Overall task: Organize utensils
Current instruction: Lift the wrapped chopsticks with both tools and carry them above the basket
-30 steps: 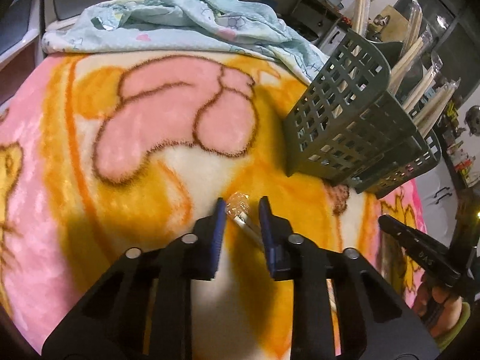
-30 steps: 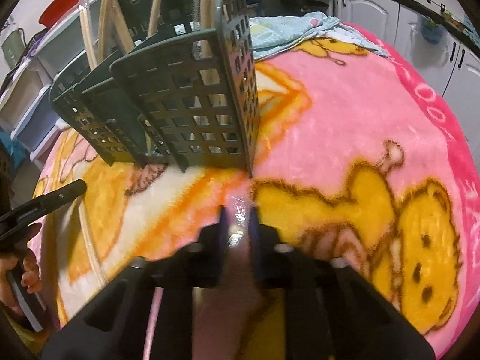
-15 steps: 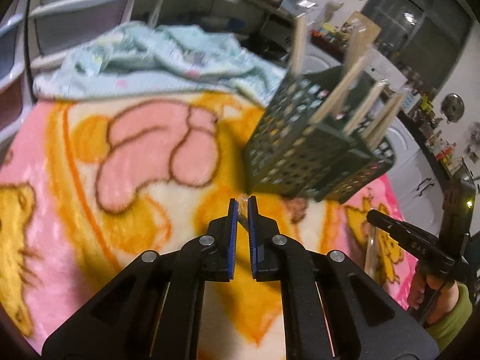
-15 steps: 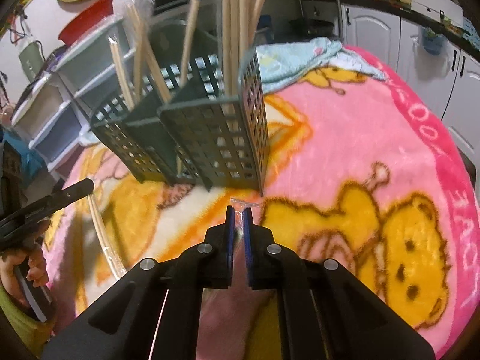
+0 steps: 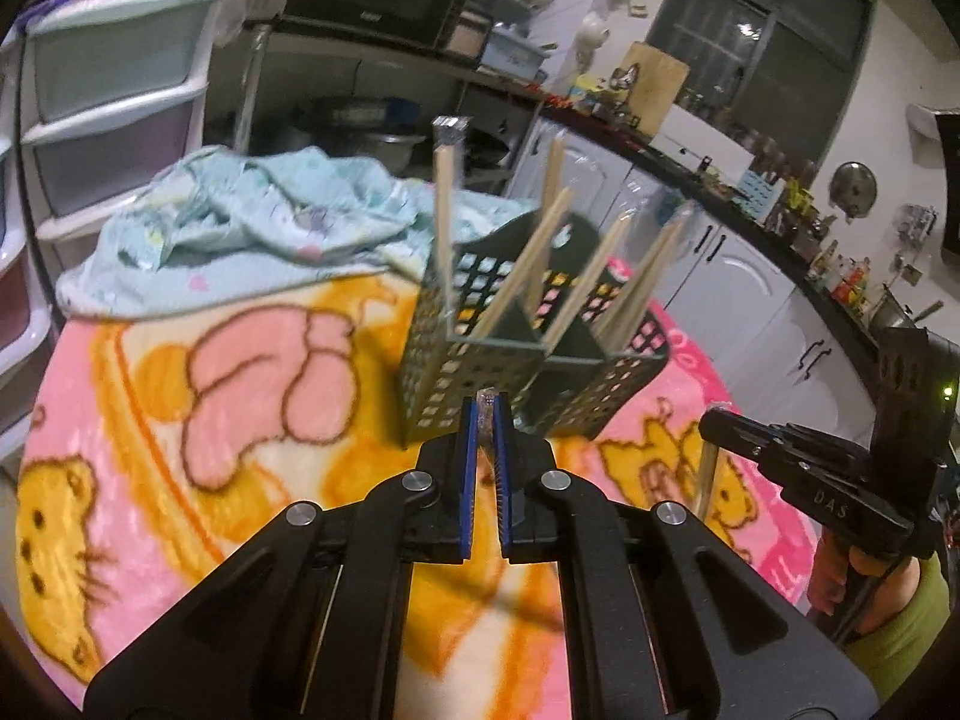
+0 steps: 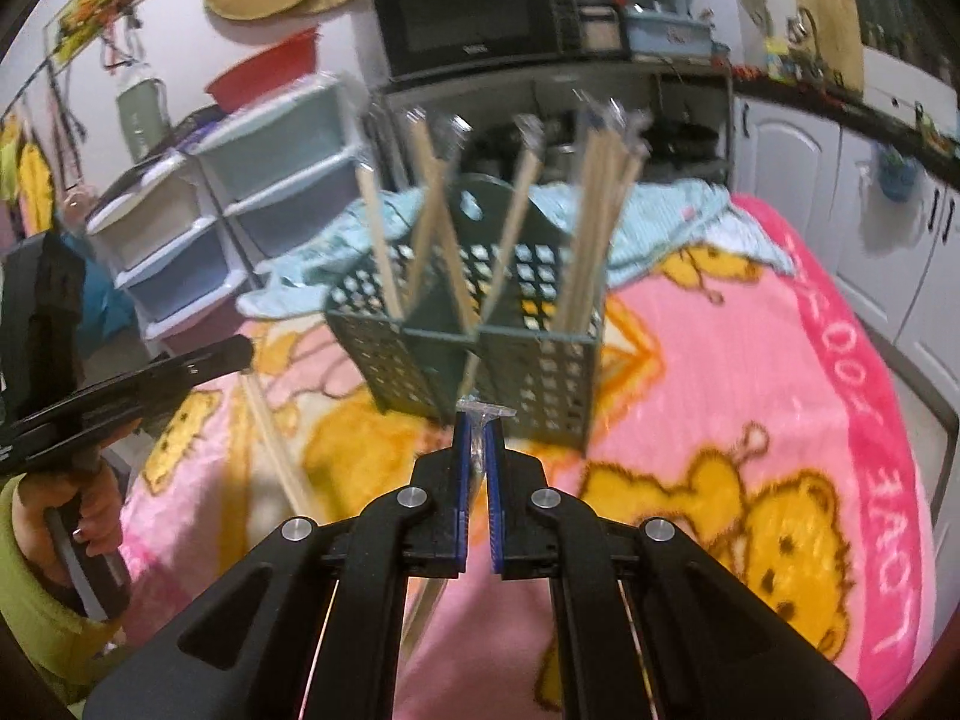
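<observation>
- Left gripper (image 5: pixel 487 414): black two-finger tool with blue pads, jaws drawn nearly together and clamped on the crinkled clear-plastic end of a wrapped pair of pale wooden chopsticks (image 5: pixel 486 405). Only the wrapper tip shows above the pads; the sticks run back under the gripper body.
- Left jaws have just been closing, with that wrapper between them.
- Right gripper (image 6: pixel 478 429): same build, jaws narrow and pinching the flared clear wrapper of a second wrapped chopstick pair (image 6: pixel 480 414). The wooden length passes down beneath the fingers (image 6: pixel 462 480).
- From the right view, the left gripper appears at the left edge, carried by a hand (image 6: pixel 66 516) in a green sleeve (image 6: pixel 30 618), with a pale stick hanging below its tip toward the blanket.
- Just beyond both gripper tips stands a dark green perforated plastic utensil basket (image 5: pixel 438 354), divided into compartments. It holds several more plastic-sleeved wooden chopsticks (image 6: pixel 585 240), upright or leaning outward, tops above the rim.
- The basket rests on a pink and orange fleece blanket with cartoon bears (image 6: pixel 750 360).
- At the far side lies a crumpled pale blue printed cloth (image 5: pixel 252 222).
- Far left: stacked plastic drawer units (image 5: pixel 114 96); behind, a black microwave (image 6: pixel 474 12) on a shelf.
</observation>
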The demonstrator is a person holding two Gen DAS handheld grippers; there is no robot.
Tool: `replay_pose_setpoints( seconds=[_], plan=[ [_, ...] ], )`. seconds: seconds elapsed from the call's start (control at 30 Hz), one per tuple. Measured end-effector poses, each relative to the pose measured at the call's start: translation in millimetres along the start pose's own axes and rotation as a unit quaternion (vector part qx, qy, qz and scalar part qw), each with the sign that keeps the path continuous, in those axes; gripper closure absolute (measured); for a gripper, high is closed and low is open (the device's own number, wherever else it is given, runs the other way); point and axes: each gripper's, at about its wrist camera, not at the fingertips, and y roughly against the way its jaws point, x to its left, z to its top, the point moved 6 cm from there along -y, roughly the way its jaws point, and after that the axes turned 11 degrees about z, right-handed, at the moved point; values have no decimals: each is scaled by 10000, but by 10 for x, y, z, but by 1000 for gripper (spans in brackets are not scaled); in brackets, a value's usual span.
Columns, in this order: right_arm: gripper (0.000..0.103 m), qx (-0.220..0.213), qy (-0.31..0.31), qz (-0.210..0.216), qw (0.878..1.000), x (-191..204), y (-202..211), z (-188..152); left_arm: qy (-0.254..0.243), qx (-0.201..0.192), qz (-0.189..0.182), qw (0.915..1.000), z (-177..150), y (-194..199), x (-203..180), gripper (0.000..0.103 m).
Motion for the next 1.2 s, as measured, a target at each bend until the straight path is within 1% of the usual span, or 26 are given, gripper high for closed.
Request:
replay_pose_setpoints(
  seconds=[0.17,0.5,0.87,1.2],
  plan=[
    [99,-186,297,65,9994,214,176,105,-108,-161,-172,9997,92,144,-139,101],
    [100,-585,605,62,9964,433,465,340,-355,-493,-513,9968,352,380,-453,101],
    [100,-1136,739,-13,9908,457,776,734,-568,-1003,-604,9915,788,632,-662,101],
    [100,-1760,911,-107,9801,499,1054,1185,-672,-1445,-647,9851,1183,849,-820,101]
  ],
)
